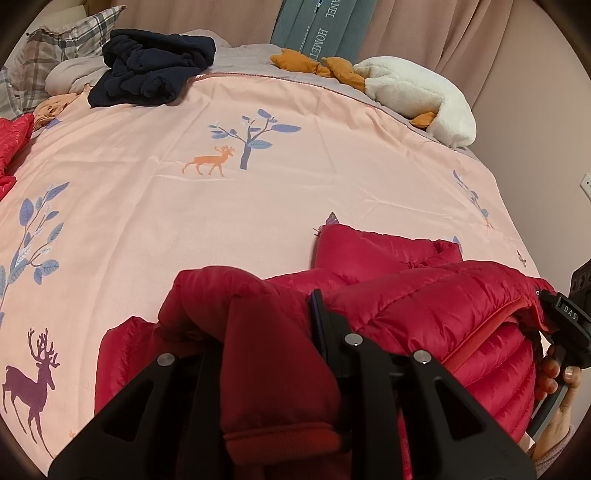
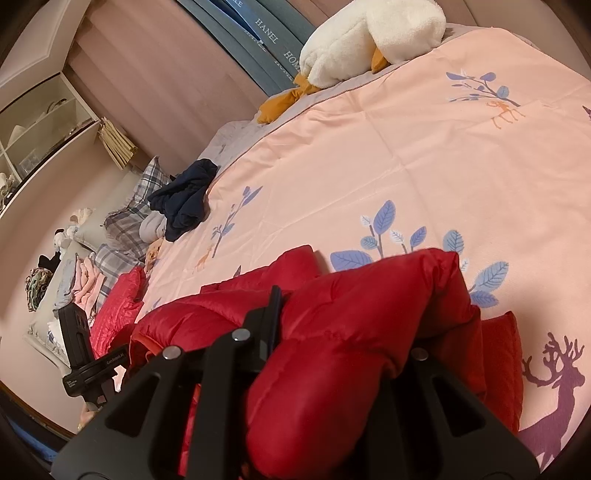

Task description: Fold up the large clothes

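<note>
Left claw (image 1: 273,332) pinching a fold of the red puffer jacket (image 1: 424,306), right claw (image 2: 332,332) clamping the same jacket, jacket lying bunched on the pink deer-print bed cover (image 1: 258,206), navy garment (image 1: 151,68) and white plush toy (image 1: 417,92) lying near the curtain (image 1: 480,33).

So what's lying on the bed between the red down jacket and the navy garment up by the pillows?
Nothing: in both wrist views, only bare pink duvet cover stretches from the red down jacket to the crumpled navy garment.
</note>
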A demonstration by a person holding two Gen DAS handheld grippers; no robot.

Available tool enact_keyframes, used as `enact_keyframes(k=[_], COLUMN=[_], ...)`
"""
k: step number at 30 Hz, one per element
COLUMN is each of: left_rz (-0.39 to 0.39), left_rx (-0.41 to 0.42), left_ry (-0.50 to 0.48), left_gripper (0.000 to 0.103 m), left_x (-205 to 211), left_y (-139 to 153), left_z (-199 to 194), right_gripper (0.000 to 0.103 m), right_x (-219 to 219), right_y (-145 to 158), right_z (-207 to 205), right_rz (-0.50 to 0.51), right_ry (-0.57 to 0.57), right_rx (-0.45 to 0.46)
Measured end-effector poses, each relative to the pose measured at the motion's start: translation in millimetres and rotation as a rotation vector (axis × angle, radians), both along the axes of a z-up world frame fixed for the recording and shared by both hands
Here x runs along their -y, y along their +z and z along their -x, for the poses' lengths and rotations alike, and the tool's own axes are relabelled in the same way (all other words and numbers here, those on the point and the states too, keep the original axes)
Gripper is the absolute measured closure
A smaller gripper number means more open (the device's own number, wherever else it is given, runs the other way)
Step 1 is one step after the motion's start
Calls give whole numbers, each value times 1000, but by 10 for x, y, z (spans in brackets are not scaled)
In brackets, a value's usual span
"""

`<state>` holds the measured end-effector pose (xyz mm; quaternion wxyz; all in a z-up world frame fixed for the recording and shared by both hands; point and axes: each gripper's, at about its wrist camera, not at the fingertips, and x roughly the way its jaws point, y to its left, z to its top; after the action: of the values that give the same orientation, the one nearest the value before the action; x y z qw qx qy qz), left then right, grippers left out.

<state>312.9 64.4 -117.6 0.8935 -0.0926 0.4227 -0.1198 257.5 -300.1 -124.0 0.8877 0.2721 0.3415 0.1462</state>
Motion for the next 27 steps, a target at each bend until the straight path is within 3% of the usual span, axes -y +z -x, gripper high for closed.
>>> enact_keyframes(k=[17, 23, 27], left_rz=[2, -1, 3], left_rx=[-27, -34, -34], left_ry=[0, 4, 10], left_gripper=[82, 82, 82], left_x=[1, 12, 15], left_y=[-28, -18, -10], left_z=[-55, -61, -53], right_gripper=[88, 84, 74], right_x=[-15, -17, -4], right_y=[-24, -34, -26], right_z=[-38, -21, 35], right_rz=[-5, -25, -57], right_ry=[-2, 1, 3], right_rx=[-12, -17, -11])
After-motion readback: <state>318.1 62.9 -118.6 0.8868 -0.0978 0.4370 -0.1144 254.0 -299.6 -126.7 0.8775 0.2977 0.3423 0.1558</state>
